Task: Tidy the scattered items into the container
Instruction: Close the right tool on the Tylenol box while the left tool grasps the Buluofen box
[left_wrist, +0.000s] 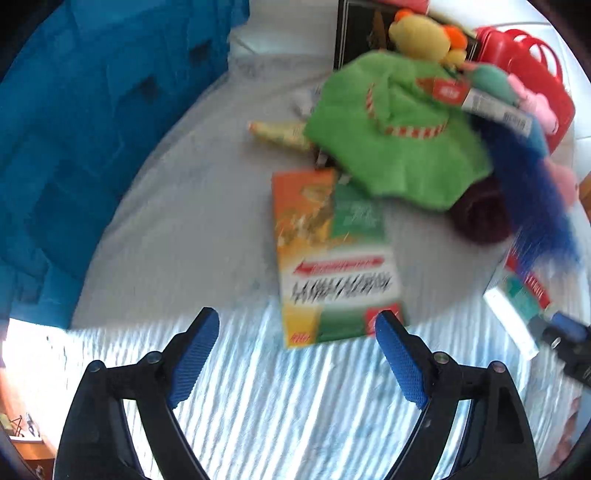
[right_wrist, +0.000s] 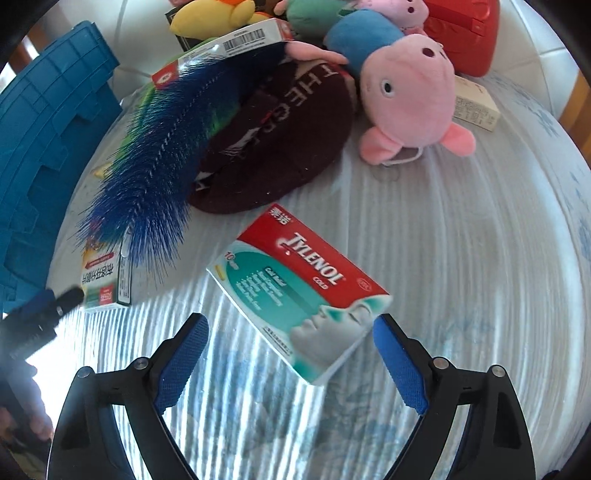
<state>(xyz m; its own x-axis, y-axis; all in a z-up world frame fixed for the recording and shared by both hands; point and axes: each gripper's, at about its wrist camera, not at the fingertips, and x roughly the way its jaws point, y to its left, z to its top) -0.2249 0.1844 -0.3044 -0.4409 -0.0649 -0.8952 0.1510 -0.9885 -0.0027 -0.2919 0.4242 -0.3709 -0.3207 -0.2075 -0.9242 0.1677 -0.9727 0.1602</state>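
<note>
I hold both tools spread and empty: left tool (left_wrist: 297, 328) near the orange box (left_wrist: 332, 254), right tool (right_wrist: 291, 332) flanking the Tylenol box (right_wrist: 299, 291).

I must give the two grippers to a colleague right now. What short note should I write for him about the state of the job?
Left gripper: open, empty, pointed at the orange-and-green cardboard medicine box lying flat on the pale striped sheet.
Right gripper: open, empty, fingers either side of the red-and-teal Tylenol Cold box, not closed on it.
Blue plastic crate: on the left; its inside is not visible.
Still scattered: green cloth hat, dark maroon knit cap, blue bristle brush, pink pig plush toy, yellow plush toy, red plastic basket.
Done: nothing visibly placed yet. Left: everything.
</note>
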